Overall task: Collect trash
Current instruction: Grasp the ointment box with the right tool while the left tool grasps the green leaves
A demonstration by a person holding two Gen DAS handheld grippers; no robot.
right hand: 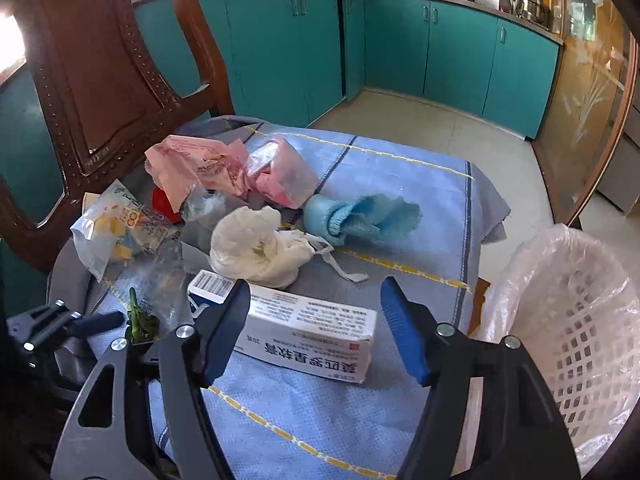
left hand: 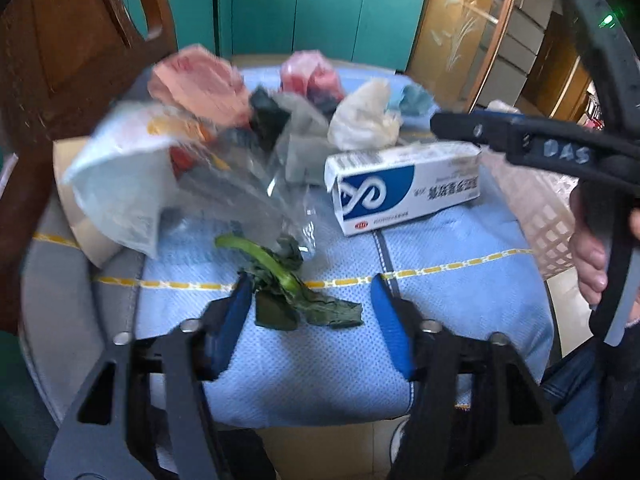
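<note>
Trash is piled on a blue cloth (left hand: 460, 300) over a chair seat. A wilted green leaf (left hand: 288, 284) lies between the blue pads of my left gripper (left hand: 310, 296). Its left pad is right beside the leaf and the right pad stands clear, so the gripper is open. A white and blue medicine box (right hand: 316, 328) lies flat under my right gripper (right hand: 316, 292), whose jaws straddle it without pressing; it is open. The box (left hand: 404, 188) also shows in the left wrist view, with the right gripper's finger (left hand: 472, 130) above it.
Behind lie a white wad (right hand: 256, 248), a light blue rag (right hand: 356, 216), pink bags (right hand: 208, 172) and a clear snack wrapper (right hand: 116, 228). A lined white basket (right hand: 580, 320) stands to the right. A wooden chair back (right hand: 100, 80) rises at the left.
</note>
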